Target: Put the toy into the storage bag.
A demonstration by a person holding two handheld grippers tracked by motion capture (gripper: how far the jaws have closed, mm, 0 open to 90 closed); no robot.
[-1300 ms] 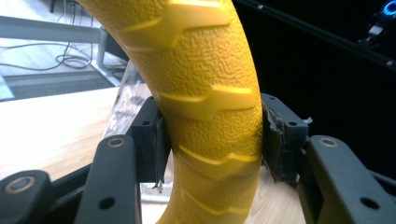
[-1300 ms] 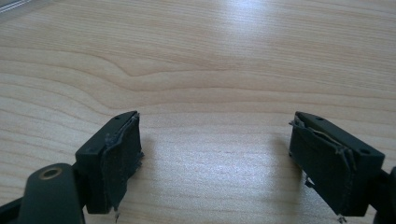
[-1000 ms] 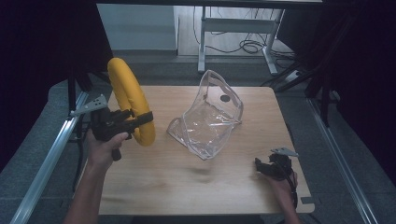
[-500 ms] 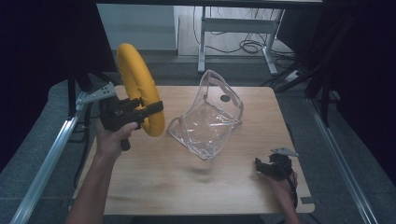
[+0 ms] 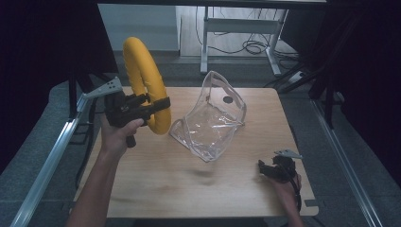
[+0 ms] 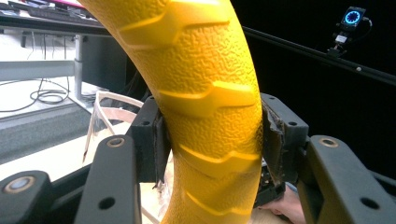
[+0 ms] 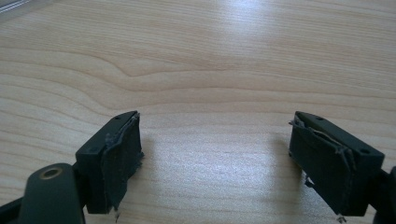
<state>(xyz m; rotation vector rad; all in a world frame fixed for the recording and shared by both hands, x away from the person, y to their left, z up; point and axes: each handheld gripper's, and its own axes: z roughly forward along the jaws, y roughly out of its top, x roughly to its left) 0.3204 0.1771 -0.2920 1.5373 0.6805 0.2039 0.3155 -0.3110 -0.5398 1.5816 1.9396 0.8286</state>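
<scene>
Yellow ridged ring (image 6: 205, 107), pebbled, upright between jaws

From above your side, you look forward and down over the whole table (image 5: 198, 184). Your left gripper view sits tight against the yellow ring (image 6: 210, 116); your right skims the tabletop closely. All share that table.

A: Surroundings?
B: Light wooden table (image 5: 198, 184), pale grain, soft glare on top. Grey carpet floor (image 5: 42, 137) around it. Metal rails (image 5: 45, 175) run along both sides.

A: Behind?
B: Dark curtains (image 5: 47, 42) left and right. Beyond, a brighter strip of floor with a white desk frame (image 5: 236, 28) and loose cables (image 5: 250, 46).
</scene>
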